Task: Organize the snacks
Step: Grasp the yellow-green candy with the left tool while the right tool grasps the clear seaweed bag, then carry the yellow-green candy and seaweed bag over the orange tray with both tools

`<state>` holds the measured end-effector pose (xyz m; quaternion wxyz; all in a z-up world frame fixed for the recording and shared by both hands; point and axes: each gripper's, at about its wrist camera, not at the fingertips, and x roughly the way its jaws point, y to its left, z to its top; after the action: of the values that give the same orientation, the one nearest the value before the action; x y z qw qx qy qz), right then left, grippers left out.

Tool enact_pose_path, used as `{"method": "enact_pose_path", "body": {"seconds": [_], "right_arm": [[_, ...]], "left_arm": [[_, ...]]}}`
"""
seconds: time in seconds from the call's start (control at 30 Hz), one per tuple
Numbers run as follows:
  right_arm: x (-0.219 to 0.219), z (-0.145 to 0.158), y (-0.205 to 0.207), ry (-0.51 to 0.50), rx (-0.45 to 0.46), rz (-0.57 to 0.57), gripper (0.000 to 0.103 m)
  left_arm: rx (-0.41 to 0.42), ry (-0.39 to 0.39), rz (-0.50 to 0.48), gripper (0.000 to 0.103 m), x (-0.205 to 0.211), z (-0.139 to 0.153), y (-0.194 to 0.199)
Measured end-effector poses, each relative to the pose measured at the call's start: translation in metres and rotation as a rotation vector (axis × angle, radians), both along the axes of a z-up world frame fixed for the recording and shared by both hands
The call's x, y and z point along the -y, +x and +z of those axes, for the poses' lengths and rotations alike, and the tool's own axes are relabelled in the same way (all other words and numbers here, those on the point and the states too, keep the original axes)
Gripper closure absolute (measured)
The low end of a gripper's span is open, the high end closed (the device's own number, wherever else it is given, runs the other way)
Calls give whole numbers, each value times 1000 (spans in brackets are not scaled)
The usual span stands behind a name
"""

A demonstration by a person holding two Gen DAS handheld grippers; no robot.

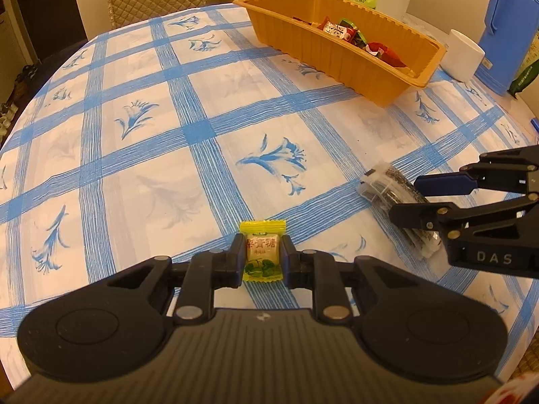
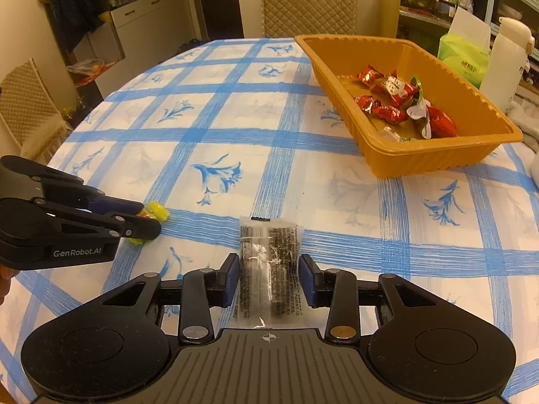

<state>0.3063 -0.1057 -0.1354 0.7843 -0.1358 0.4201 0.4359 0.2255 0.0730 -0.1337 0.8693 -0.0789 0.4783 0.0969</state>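
A yellow wrapped candy (image 1: 262, 256) lies on the blue-checked tablecloth, and my left gripper (image 1: 263, 256) is shut on it, both pads touching its sides; it also shows in the right wrist view (image 2: 153, 215). A clear-and-black snack packet (image 2: 269, 262) lies flat between the fingers of my right gripper (image 2: 269, 277), which is open around it with small gaps on both sides; the packet also shows in the left wrist view (image 1: 387, 188). An orange tray (image 2: 438, 165) at the far right holds several red wrapped snacks (image 2: 394, 101).
Behind the tray (image 1: 343, 64) stand a white cup (image 1: 461, 55), a blue container (image 1: 508, 30), a green tissue pack (image 2: 463, 57) and a white bottle (image 2: 505, 64). Quilted chairs (image 2: 308, 0) ring the round table. The table edge curves away at left.
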Motion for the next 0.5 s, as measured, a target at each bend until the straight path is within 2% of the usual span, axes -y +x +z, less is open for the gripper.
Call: {"method": "enact_pose_path", "body": {"seconds": [0.23, 0.5], "right_arm": [[-4, -8, -5, -29, 24, 16, 63], [0, 0, -8, -16, 31, 37, 65]], "left_arm": [[-1, 14, 4, 85, 5, 0, -1], [1, 9, 5, 85, 8, 3, -6]]}}
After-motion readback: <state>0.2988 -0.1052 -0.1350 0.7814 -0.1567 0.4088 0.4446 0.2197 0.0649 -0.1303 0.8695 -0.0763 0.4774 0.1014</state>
